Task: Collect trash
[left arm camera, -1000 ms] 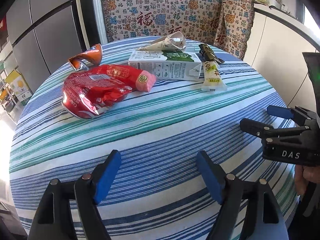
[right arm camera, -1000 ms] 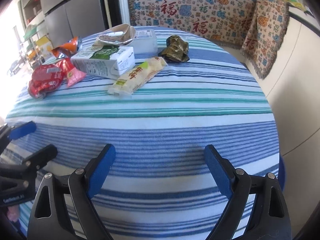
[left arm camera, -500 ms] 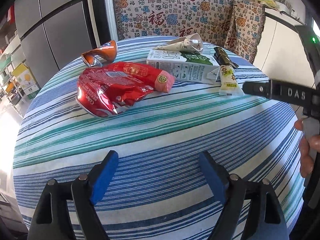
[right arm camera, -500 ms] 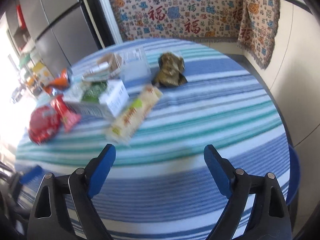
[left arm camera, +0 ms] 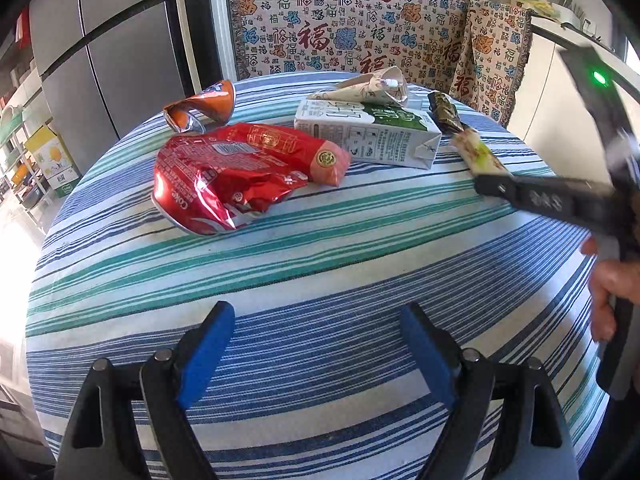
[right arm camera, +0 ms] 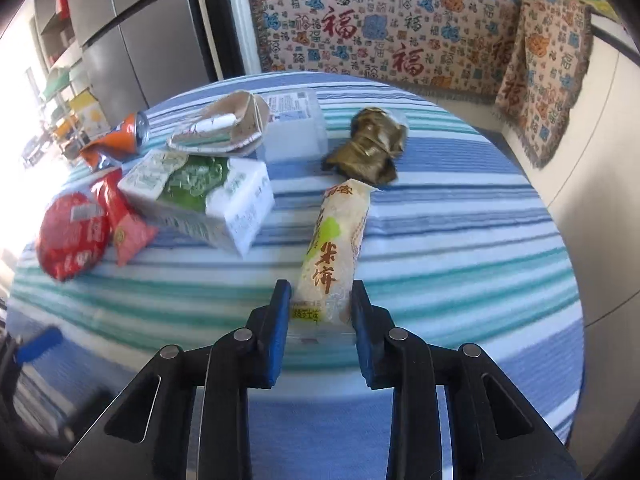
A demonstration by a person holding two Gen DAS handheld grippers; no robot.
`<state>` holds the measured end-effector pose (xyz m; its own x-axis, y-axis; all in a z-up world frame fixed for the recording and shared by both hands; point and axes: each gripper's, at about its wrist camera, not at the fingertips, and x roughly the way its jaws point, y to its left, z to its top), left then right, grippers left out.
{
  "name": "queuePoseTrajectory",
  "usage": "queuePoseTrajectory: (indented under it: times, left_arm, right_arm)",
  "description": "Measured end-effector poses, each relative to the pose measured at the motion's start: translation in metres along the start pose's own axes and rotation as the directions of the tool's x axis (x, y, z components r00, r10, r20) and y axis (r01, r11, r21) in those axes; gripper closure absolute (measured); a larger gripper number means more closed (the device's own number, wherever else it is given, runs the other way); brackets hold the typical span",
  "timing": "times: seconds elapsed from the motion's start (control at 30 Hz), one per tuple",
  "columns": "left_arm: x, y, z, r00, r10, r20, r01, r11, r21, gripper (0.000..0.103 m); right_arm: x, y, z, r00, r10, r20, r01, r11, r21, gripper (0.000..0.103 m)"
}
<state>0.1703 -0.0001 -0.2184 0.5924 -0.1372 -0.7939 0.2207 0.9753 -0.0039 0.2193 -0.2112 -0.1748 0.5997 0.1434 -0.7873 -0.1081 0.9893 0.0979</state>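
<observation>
First pickup is in hand: the rice cracker wrapper [right arm camera: 334, 256] is straddled by the right gripper [right arm camera: 320, 312], pads beside its near end but not visibly clamped, so closing then lifting is called for; left gripper [left arm camera: 316, 344] is held apart, idle.

Glossy foil bag [left arm camera: 224, 176], woven cloth tablecloth [left arm camera: 320, 264]

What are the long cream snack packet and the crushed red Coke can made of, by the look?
Snack packet: thin, semi-glossy plastic film, judging by its soft sheen and flat sealed end. Crushed Coke can: thin painted metal, probably aluminium; it is creased, shiny, with a bare silver rim.
</observation>
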Motion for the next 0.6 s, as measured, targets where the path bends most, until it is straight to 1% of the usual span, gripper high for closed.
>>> queuePoseTrajectory:
  times: [0.1,0.17,0.3,0.33,0.4,0.47,0.5,0.53,0.57,0.6]
  left_arm:
    - [0.000,0.000,0.000,1.000,0.001,0.000,-0.001,1.000,0.000,0.016]
    - [0.000,0.000,0.000,1.000,0.001,0.000,-0.001,1.000,0.000,0.015]
    - [0.000,0.000,0.001,1.000,0.001,0.000,-0.001,1.000,0.001,0.015]
    - [0.000,0.000,0.001,1.000,0.001,0.000,-0.001,1.000,0.000,0.015]
    - [0.000,0.000,0.001,1.000,0.000,0.000,0.000,1.000,0.001,0.015]
    - [0.000,0.000,0.001,1.000,0.000,0.000,0.000,1.000,0.000,0.015]
    - [0.000,0.000,0.001,1.000,0.000,0.000,0.000,1.000,0.001,0.015]
    - [0.000,0.000,0.001,1.000,0.000,0.000,0.000,1.000,0.000,0.015]
    - [0.000,0.000,0.001,1.000,0.000,0.000,0.000,1.000,0.000,0.015]
    - [0.000,0.000,0.001,1.000,0.000,0.000,0.000,1.000,0.000,0.015]
  right_arm:
    - [-0.014,0.001,-0.022,1.000,-0.006,0.022,0.007,1.000,-0.024,0.073]
    - [-0.020,0.005,-0.031,0.999,-0.012,0.036,0.013,0.999,-0.039,0.073]
    - [-0.022,0.013,-0.033,0.999,-0.020,0.042,0.023,0.997,-0.068,0.073]
    - [-0.020,0.015,-0.032,0.999,-0.025,0.038,0.028,0.997,-0.072,0.069]
    - [-0.017,0.015,-0.029,0.999,-0.023,0.033,0.025,0.998,-0.065,0.068]
    - [-0.014,0.015,-0.027,0.999,-0.024,0.028,0.026,0.998,-0.054,0.059]
    - [-0.013,0.015,-0.027,0.999,-0.028,0.024,0.029,0.999,-0.045,0.045]
    - [-0.012,0.014,-0.027,0.999,-0.031,0.017,0.031,0.999,-0.038,0.027]
    - [-0.011,0.014,-0.028,0.999,-0.032,0.007,0.032,0.999,-0.030,0.020]
    - [-0.009,0.012,-0.028,1.000,-0.026,0.001,0.026,0.999,-0.021,0.017]
